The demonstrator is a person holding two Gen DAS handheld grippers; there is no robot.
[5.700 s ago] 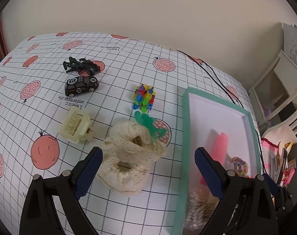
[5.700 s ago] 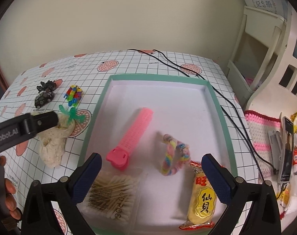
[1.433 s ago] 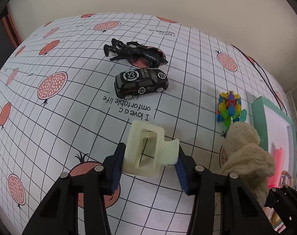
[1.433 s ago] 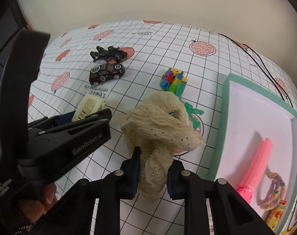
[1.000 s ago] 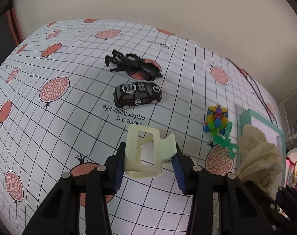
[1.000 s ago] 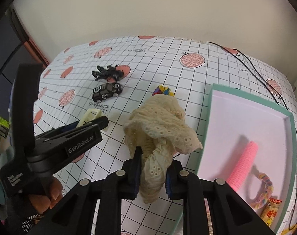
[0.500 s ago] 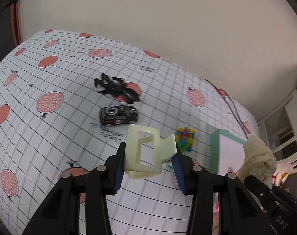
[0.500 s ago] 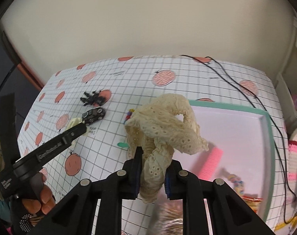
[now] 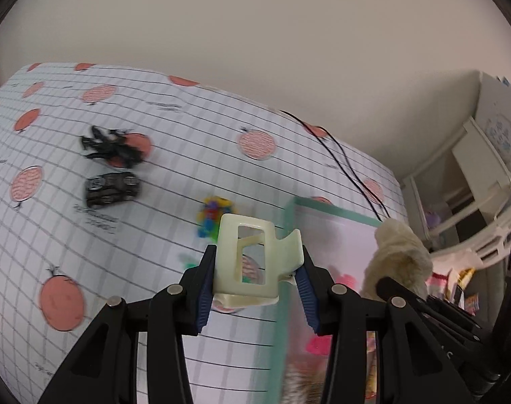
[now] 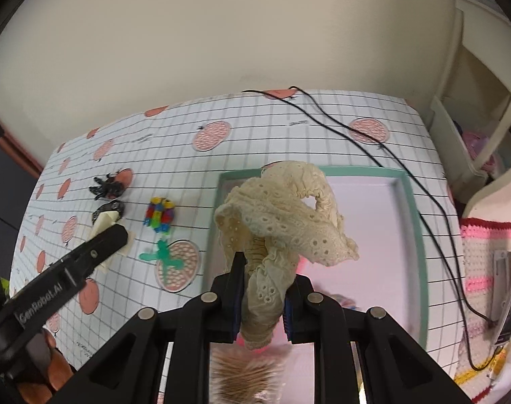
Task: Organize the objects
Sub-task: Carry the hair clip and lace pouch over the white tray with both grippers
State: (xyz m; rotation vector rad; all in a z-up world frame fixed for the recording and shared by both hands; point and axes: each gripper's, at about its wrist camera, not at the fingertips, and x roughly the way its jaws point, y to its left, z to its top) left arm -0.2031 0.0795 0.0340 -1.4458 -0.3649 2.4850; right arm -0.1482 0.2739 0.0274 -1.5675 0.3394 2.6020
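Lace scrunchie (image 10: 282,232) clamped in right gripper (image 10: 262,299), held in the air above the green-rimmed tray (image 10: 413,215). Left gripper (image 9: 253,291) pinches the cream hair claw clip (image 9: 252,259), aloft near the tray's left edge. Risks: the claw sits skewed between the pads and could twist out; the floppy scrunchie could land on the rim or outside the tray if released off-centre. Toy car (image 9: 112,188), black toy insect (image 9: 112,146) and colourful block toy (image 9: 215,215) remain on the tablecloth (image 9: 154,134). Motion blur smears them; tray contents are mostly hidden behind fabric and fingers.
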